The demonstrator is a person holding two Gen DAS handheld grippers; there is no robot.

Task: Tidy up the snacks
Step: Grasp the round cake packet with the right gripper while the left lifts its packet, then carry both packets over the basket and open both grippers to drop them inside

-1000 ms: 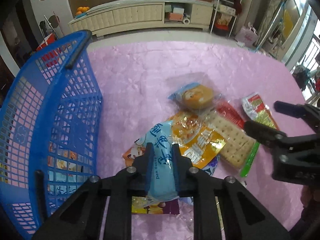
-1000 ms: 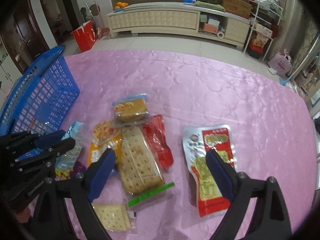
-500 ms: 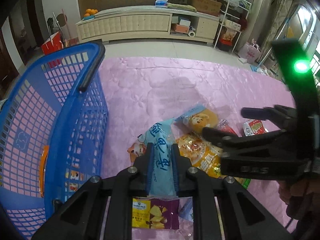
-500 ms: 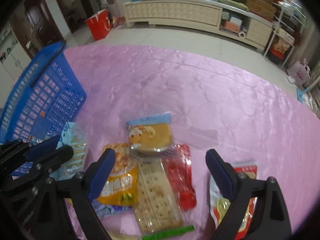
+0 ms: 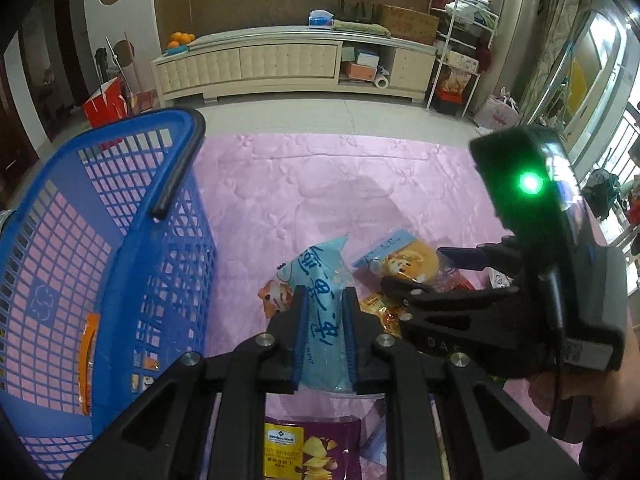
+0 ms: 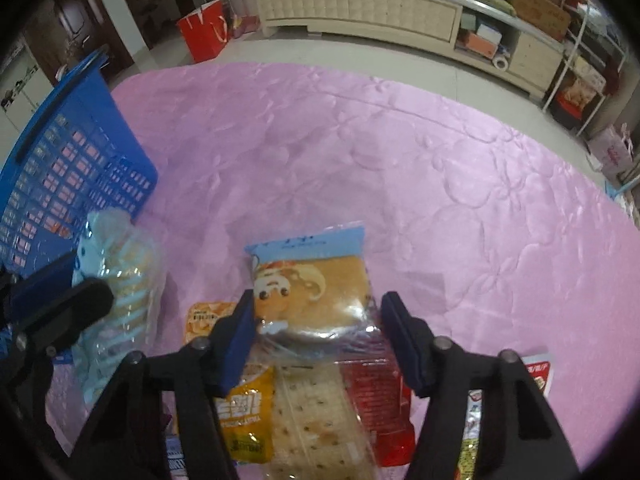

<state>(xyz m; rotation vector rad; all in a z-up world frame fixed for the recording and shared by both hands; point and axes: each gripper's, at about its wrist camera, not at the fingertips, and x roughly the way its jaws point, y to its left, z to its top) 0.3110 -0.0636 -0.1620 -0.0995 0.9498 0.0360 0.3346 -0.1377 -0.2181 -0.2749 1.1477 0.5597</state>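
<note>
place: home living room | cues: long cream sideboard (image 5: 280,64), oranges (image 5: 180,38), tiled floor (image 5: 320,114)

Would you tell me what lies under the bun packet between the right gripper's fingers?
The bun packet overlaps the cracker pack, red packet and yellow packet; anything beneath its middle is hidden.

Your blue plastic mesh basket (image 5: 120,240) stands on the pink quilted surface (image 6: 360,152), left of the snack pile. Your left tongs (image 5: 324,320) sit between basket and pile. Your right tongs (image 6: 320,332) straddle the clear-wrapped round cake (image 6: 316,280), at the pile's far end (overlapping the long cracker pack (image 6: 316,416) nearer you). A purple chip packet (image 5: 312,452) lies under your left tongs.
</note>
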